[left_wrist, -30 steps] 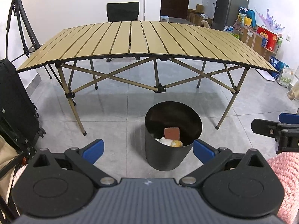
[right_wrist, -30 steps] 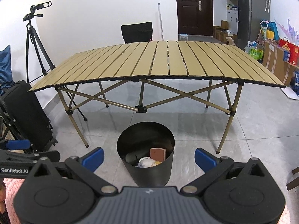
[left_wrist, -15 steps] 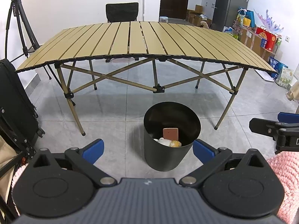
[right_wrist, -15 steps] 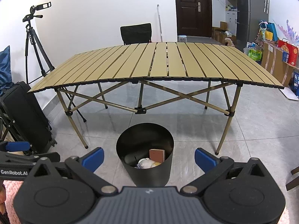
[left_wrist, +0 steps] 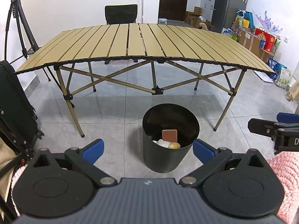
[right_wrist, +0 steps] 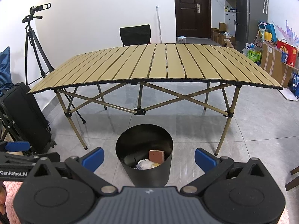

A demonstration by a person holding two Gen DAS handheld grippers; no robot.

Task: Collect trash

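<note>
We stand back from the slatted folding table (left_wrist: 142, 43), its top bare from edge to edge in both wrist views, which we read as a sign the collecting is finished or close to it. A black chair (left_wrist: 121, 14) sits behind the table, a camera tripod (right_wrist: 35, 43) stands by the white wall and a dark suitcase (left_wrist: 13, 100) leans at the left, all well apart from our work. The black trash bin (left_wrist: 169, 136) stands on the grey tiled floor just in front of the table's near edge, likely placed there so that scraps could go from tabletop to bin in one short drop. Inside it lie the trash items: a reddish-brown block (left_wrist: 169, 135) propped against the inner wall, a crumpled white wad (left_wrist: 161, 143) and a yellowish lump (left_wrist: 174, 145) beside it. We hold the left gripper (left_wrist: 147, 149) and the right gripper (right_wrist: 148, 157) side by side above the floor, both aimed toward the bin, blue-tipped jaws spread wide with nothing between them, apparently idle now that no load remains.
</note>
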